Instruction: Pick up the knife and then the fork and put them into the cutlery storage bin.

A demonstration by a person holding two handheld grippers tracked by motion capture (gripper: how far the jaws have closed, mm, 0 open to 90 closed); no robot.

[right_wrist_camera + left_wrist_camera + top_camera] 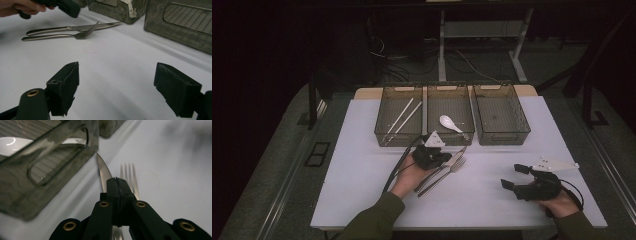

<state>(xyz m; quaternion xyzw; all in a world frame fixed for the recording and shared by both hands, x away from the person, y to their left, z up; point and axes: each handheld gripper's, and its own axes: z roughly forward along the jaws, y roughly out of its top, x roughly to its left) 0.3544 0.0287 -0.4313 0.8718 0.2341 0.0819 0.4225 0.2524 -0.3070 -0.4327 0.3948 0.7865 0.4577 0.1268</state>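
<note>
Left tool (443,159) sits over the knife (447,165) and fork (451,170), mid-table (362,165), just in front of the middle bin (450,122). In the left gripper view its jaws are pressed fully together, pad on pad. The knife blade (103,171) runs out from under the closed tips on one side and the fork tines (128,173) on the other. Can't tell whether either piece is pinched; both look flat on the table below the jaws.

In the right gripper view the knife (75,28) and fork (60,36) lie side by side, handles parallel, fork tines crossing over the blade. The knife tip points at the middle bin and nearly touches its front wall.

Right tool (513,176) is near the right front of the table, well apart from the cutlery. Its jaws are spread wide with nothing between them, just bare table.

Three dark bins in a row at the back of the table: left bin (398,120) holds chopsticks (404,116), the middle one a white spoon (449,123), then the right bin (502,117).
</note>
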